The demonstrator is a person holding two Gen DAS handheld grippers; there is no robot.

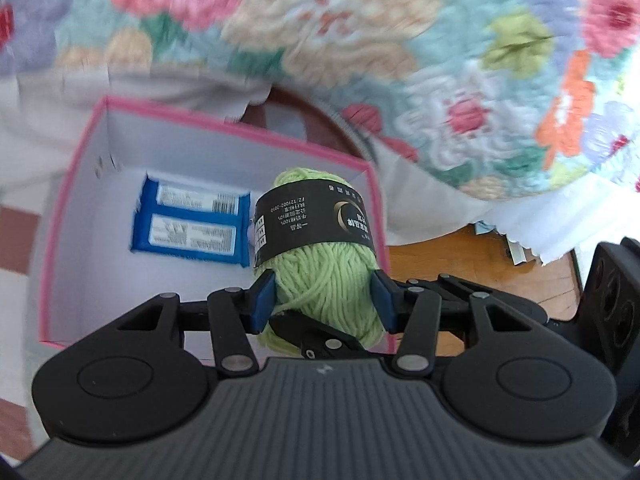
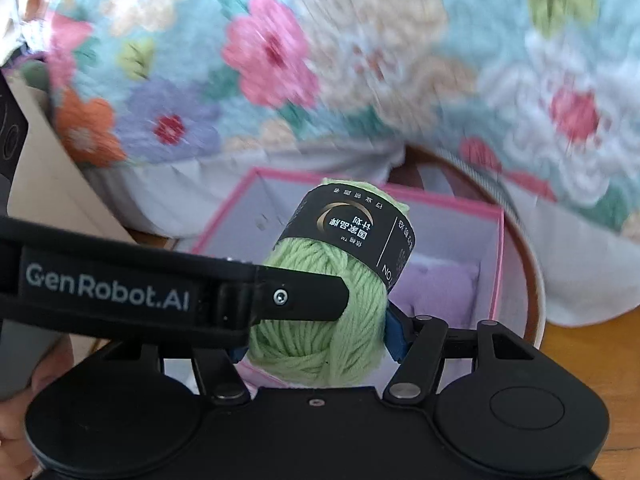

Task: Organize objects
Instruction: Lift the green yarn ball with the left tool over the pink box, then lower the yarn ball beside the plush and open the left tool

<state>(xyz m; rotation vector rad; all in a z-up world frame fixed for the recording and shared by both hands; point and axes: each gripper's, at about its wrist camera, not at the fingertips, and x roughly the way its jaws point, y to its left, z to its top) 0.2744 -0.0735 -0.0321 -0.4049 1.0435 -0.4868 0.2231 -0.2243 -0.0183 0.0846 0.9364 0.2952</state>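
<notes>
Both grippers pinch one light-green ball of yarn with a black paper band (image 1: 320,256): the left gripper (image 1: 323,300) has blue pads (image 1: 264,300) pressing its sides, and the right gripper (image 2: 316,332) squeezes it too. The ball hangs over the pink-edged white cardboard box (image 1: 76,184), where two blue wrapped snack bars (image 1: 192,224) lie. Beyond, a flowered fleece blanket (image 1: 360,20).

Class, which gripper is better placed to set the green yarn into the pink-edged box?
Probably left: the left gripper holds the yarn over the box, whose floor it sees; the right gripper's view is partly blocked.
</notes>
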